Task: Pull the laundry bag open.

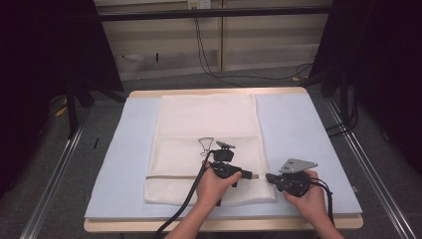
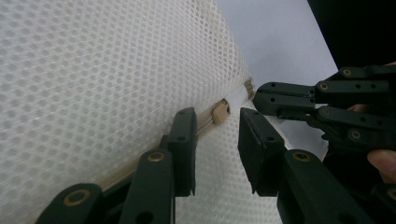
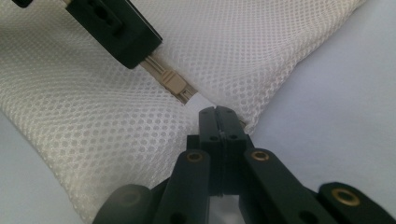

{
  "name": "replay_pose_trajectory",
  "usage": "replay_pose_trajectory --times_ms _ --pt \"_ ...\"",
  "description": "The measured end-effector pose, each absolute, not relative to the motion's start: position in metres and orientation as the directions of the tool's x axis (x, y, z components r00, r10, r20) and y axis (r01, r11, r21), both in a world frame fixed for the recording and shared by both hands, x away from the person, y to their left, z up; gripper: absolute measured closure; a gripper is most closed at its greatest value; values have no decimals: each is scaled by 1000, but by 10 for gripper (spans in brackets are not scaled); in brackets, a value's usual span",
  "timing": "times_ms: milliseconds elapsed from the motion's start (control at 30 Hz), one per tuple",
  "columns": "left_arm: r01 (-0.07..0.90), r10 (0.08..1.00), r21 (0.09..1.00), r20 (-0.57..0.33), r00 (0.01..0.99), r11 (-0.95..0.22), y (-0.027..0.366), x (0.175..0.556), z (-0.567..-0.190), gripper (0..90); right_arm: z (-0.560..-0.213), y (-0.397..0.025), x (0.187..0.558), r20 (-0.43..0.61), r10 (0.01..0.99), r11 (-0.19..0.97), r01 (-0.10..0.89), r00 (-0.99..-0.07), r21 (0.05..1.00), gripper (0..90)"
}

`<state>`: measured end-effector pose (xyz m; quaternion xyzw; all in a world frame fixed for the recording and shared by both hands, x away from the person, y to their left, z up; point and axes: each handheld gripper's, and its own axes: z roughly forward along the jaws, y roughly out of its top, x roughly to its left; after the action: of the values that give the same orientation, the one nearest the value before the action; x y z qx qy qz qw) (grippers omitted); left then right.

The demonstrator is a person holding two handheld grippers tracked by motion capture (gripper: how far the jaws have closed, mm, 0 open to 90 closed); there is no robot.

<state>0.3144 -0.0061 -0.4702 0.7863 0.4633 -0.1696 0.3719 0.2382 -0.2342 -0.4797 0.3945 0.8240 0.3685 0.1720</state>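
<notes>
Near the front edge of the counter (image 1: 298, 124), on its pale blue cover, a white mesh laundry bag (image 1: 206, 129) lies flat, with its zipper line running across the near part. At the right end of that line, the left tongs (image 1: 247, 175) reach in with jaws spread apart, one on each side of the beige zipper slider (image 2: 219, 112) without clamping it; the left gripper view shows the slider sitting just past the jaw tips. Facing them from the right, the right tongs (image 1: 269, 178) have their jaws pressed together on the bag's edge just beyond the end of the zipper, where a short strip of white tape (image 3: 201, 100) shows between slider and jaw tips. Both hands rest low over the near edge, the two tools almost tip to tip.
</notes>
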Motion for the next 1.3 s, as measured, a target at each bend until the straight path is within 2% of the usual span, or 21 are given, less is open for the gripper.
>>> replay_pose_trajectory --times_ms 433,500,600,700,1067,1300 --pt "882 601 406 -652 463 -239 -25 315 -482 762 -481 -233 239 18 775 415 529 -632 740 900" --pt "881 598 407 -653 465 -240 -27 315 -483 790 -480 -233 239 31 779 403 539 -626 739 900" --pt "878 610 415 -639 469 -240 -28 315 -485 842 -475 -234 242 -1 790 408 526 -613 746 900" --pt "886 602 398 -656 456 -237 -29 316 -485 860 -473 -234 246 19 793 385 525 -609 759 900" --pt "915 604 341 -690 398 -214 -25 319 -483 873 -481 -231 254 0 775 433 530 -632 729 900" --pt "915 609 343 -686 397 -211 -15 320 -479 873 -481 -231 254 -1 775 439 536 -632 721 900"
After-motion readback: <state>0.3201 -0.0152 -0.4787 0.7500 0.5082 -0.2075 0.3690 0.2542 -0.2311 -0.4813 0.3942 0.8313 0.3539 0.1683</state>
